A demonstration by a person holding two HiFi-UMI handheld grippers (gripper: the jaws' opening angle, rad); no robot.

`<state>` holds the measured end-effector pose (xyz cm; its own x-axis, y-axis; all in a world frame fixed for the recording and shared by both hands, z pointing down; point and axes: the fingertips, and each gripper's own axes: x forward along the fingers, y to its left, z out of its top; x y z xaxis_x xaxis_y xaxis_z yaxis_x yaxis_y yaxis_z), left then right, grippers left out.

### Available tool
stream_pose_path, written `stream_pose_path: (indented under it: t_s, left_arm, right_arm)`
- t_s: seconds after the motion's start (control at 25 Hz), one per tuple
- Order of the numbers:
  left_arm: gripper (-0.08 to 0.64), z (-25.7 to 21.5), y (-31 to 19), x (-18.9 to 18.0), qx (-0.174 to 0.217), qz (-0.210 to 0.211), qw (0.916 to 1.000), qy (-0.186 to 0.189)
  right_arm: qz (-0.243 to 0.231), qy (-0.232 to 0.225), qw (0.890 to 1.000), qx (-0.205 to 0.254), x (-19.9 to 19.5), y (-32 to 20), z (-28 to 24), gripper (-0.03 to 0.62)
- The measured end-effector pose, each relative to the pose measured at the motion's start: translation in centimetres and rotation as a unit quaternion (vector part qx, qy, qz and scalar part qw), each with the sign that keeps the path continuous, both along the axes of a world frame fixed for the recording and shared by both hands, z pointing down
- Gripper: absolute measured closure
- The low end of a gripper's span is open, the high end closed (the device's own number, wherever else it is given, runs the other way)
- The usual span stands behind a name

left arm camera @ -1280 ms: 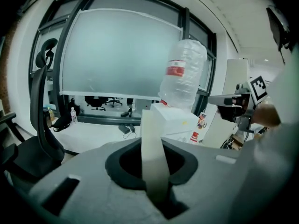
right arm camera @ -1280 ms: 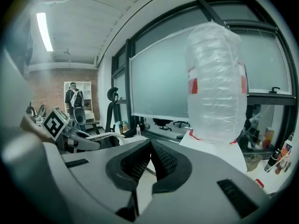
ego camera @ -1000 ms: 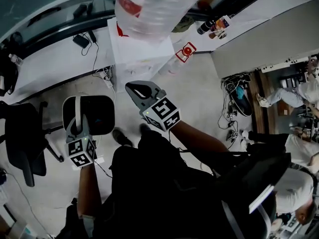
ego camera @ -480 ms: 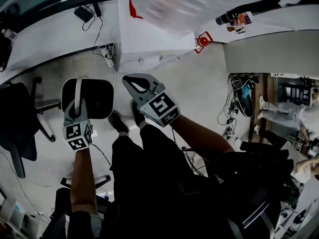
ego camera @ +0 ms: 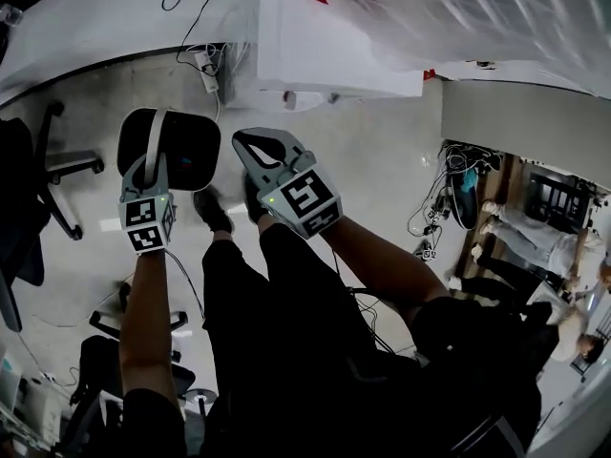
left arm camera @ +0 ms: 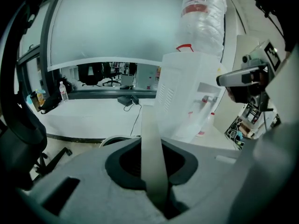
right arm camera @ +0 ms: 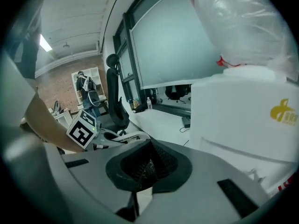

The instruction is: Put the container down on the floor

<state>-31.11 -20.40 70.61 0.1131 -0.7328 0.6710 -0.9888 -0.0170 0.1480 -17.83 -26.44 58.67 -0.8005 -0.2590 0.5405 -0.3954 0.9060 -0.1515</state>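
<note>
The container [ego camera: 186,151] is a black rounded bin with a pale strap handle [ego camera: 153,141]. It hangs over the grey floor [ego camera: 382,170], just ahead of the person's shoes [ego camera: 212,210]. My left gripper [ego camera: 150,172] is shut on that handle, and in the left gripper view the pale strap [left arm camera: 153,157] runs up between the closed jaws of the left gripper [left arm camera: 156,195]. My right gripper [ego camera: 256,149] is beside the container on its right, apart from it, jaws together and holding nothing. The right gripper [right arm camera: 142,174] shows its dark pads meeting in its own view.
A white water dispenser [ego camera: 325,36] stands straight ahead, and its big bottle is wrapped in clear plastic [ego camera: 477,17]. A power strip with cables [ego camera: 205,65] lies at its left. A black office chair [ego camera: 29,189] is at the far left. A cable tangle [ego camera: 449,189] lies at the right.
The dispenser has slid up and nearer in the head view, and both grippers have moved forward with the person. The container stays hanging from the left gripper.
</note>
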Motion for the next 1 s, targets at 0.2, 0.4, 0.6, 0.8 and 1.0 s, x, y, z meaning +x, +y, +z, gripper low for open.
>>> stream_pose_path:
  t_s: [0.2, 0.4, 0.6, 0.8, 1.0]
  left_arm:
    - [0.500, 4.8, -1.3, -0.1, -0.011, 0.010, 0.9999, -0.002]
    - [0.500, 10.2, -1.5, -0.6, -0.031, 0.038, 0.9987, -0.011]
    - [0.500, 15.0, -1.3, -0.4, -0.049, 0.060, 0.9968, -0.019]
    - [0.500, 19.0, -2.0, -0.3, -0.060, 0.071, 0.9955, -0.018]
    - [0.500, 22.3, -2.7, -0.9, -0.053, 0.069, 0.9960, -0.021]
  right_arm:
    - [0.010, 0.009, 0.999, -0.038, -1.1, -0.1, 4.8, 0.588]
    - [0.020, 0.026, 0.998, -0.048, -2.0, 0.1, 9.3, 0.588]
    - [0.000, 0.047, 0.997, -0.065, -2.5, 0.9, 14.0, 0.587]
    - [-0.017, 0.063, 0.995, -0.079, -2.6, 1.9, 17.9, 0.587]
    - [-0.013, 0.071, 0.994, -0.086, -2.7, 1.9, 21.1, 0.586]
